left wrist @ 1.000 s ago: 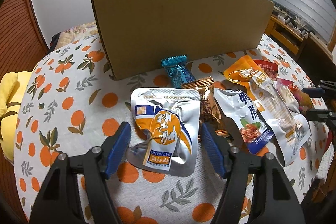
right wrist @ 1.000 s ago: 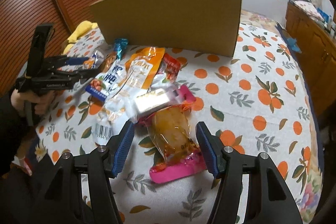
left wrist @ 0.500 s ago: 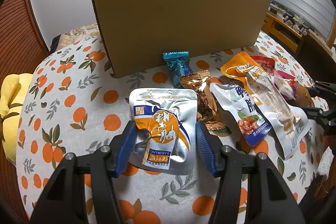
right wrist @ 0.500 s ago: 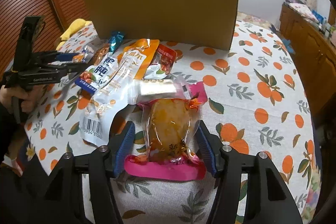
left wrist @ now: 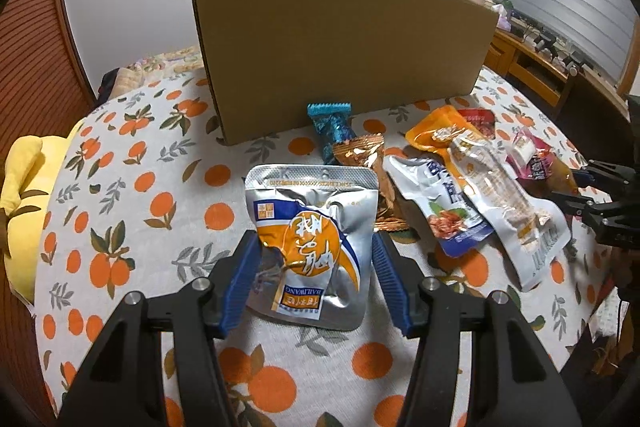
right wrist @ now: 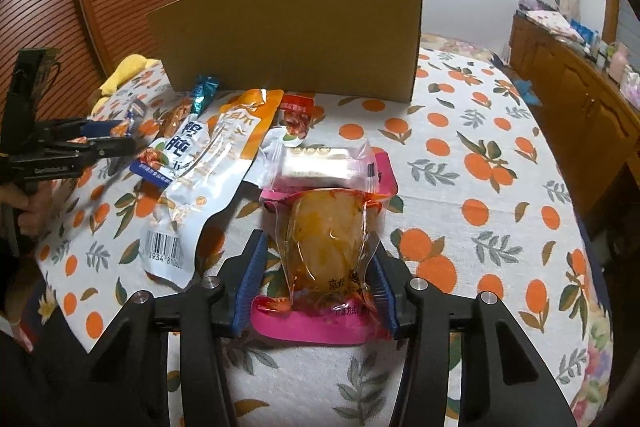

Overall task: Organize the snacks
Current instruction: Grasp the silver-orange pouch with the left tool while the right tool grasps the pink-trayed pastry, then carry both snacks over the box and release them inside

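Box (left wrist: 344, 55) interior hidden; brown packet (left wrist: 366, 167) half covered.

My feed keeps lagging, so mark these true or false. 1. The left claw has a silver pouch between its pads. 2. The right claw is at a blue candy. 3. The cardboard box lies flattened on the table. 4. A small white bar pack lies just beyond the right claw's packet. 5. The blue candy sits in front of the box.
1. True: the silver pouch sits between the left claw pads.
2. False: the right claw has closed in around the clear orange packet.
3. False: the cardboard box stands upright.
4. True: the white bar pack lies just beyond it.
5. True: the blue candy lies at the box's foot.
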`<state>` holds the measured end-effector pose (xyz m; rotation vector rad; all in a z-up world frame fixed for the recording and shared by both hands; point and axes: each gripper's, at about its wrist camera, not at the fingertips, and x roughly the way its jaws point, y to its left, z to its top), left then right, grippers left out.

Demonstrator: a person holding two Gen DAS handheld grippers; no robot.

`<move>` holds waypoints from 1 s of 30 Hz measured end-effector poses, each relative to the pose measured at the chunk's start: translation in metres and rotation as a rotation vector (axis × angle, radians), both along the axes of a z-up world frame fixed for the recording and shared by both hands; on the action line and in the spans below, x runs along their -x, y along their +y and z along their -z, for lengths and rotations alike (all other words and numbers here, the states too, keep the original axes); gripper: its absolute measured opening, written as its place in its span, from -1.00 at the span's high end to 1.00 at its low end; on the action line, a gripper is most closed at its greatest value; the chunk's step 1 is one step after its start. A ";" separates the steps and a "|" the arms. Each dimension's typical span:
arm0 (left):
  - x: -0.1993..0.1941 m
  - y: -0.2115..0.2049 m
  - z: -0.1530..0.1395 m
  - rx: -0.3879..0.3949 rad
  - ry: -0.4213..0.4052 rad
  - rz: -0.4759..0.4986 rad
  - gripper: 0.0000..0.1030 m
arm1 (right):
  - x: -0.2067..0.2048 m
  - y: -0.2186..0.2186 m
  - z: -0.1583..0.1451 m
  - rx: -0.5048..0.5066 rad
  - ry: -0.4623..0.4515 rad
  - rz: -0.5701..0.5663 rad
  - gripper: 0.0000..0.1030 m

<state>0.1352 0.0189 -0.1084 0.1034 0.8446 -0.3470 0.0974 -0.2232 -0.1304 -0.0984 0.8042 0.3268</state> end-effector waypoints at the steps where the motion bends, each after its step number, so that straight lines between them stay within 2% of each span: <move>1: 0.001 0.000 -0.002 0.002 -0.004 0.001 -0.09 | 0.000 -0.001 0.000 0.000 0.000 0.003 0.05; 11: 0.009 -0.005 -0.024 0.041 -0.053 0.017 -0.09 | 0.004 -0.004 -0.006 -0.011 -0.013 0.011 0.05; 30: 0.001 -0.021 -0.072 0.074 -0.141 0.055 -0.09 | 0.000 0.000 -0.047 -0.013 -0.093 -0.014 0.05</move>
